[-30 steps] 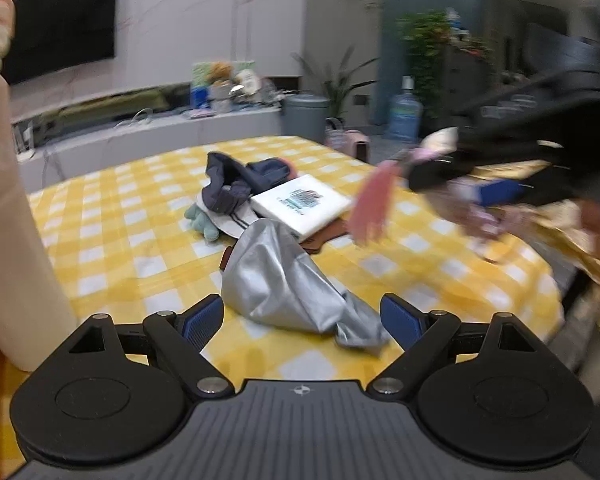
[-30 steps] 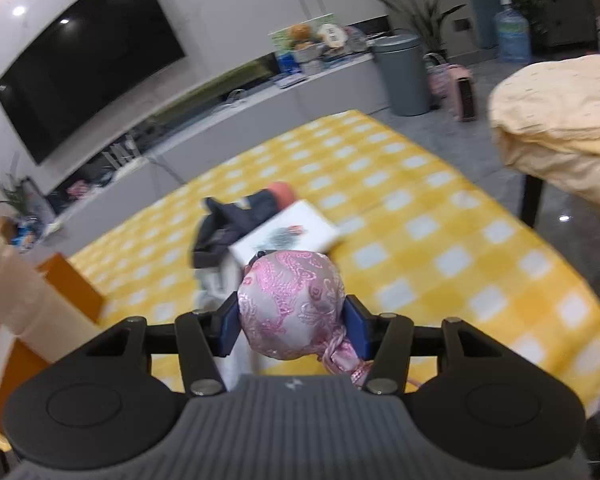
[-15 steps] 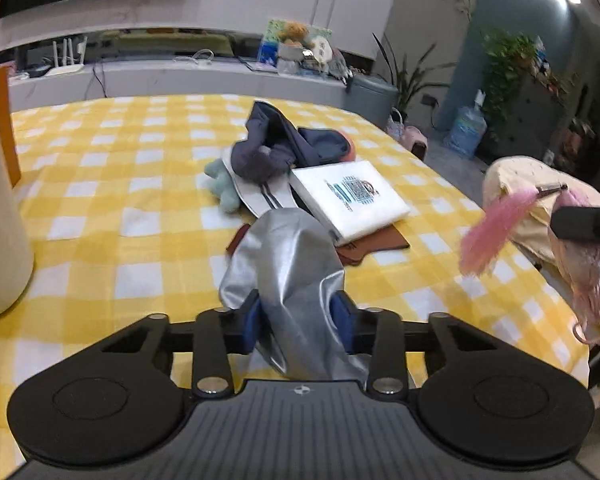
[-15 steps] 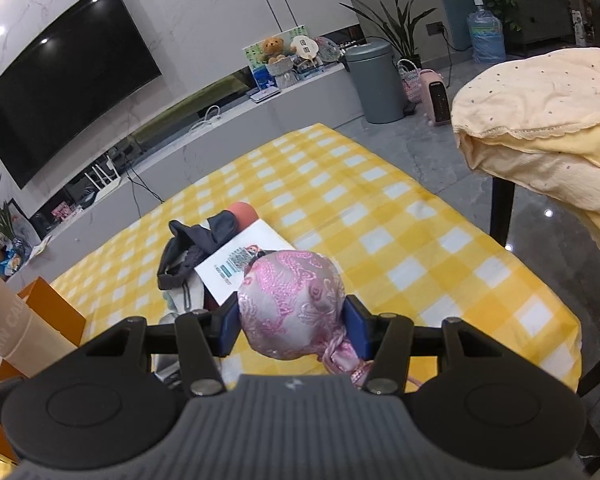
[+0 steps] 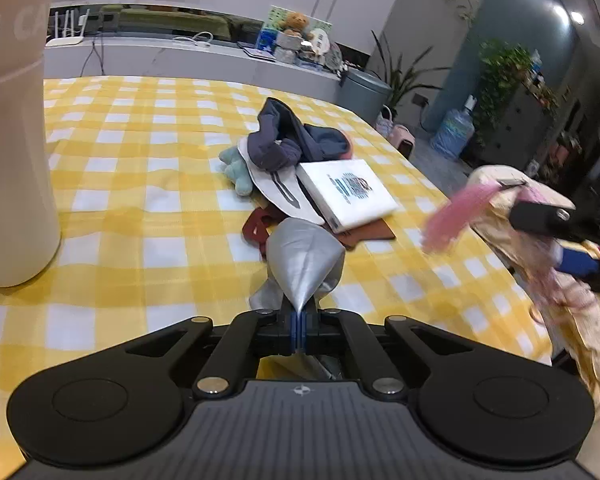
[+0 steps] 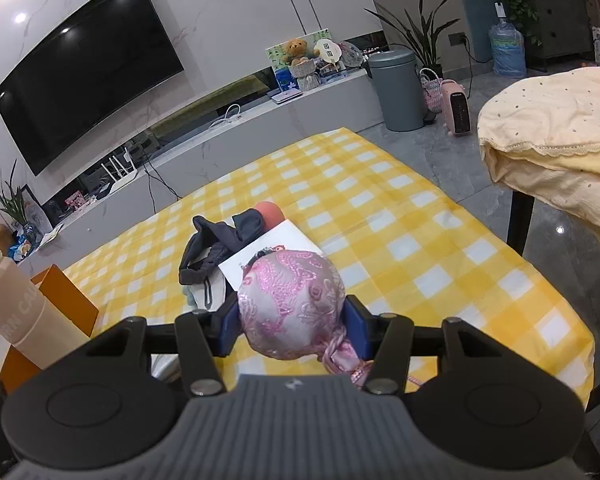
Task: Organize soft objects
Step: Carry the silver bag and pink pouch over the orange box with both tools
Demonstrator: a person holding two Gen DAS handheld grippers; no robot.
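- Left fingers (image 5: 299, 330) have just been closing and now pinch the near tip of the silver pouch (image 5: 305, 260); the fabric bunches into a ridge between the pads, and the rest lies on the surface (image 5: 148, 240).
- Right fingers (image 6: 292, 326) stand part-way apart, clamped on the pink brocade pouch (image 6: 290, 306), held clear above the checked cloth.
- Step in hand, as I judge it: second soft item just gripped, first one in carry.
- Next move calls for a lift of the silver pouch; grip is on thin fabric only, so it may slip.
- Remaining pile: navy garment (image 5: 288, 140), teal plush (image 5: 238, 170), white booklet (image 5: 348, 192), well ahead.
- Hidden: no destination container identifiable; pink tassel (image 5: 458, 214) blurred; cream bottle (image 5: 12, 120) cut off at the frame edge.
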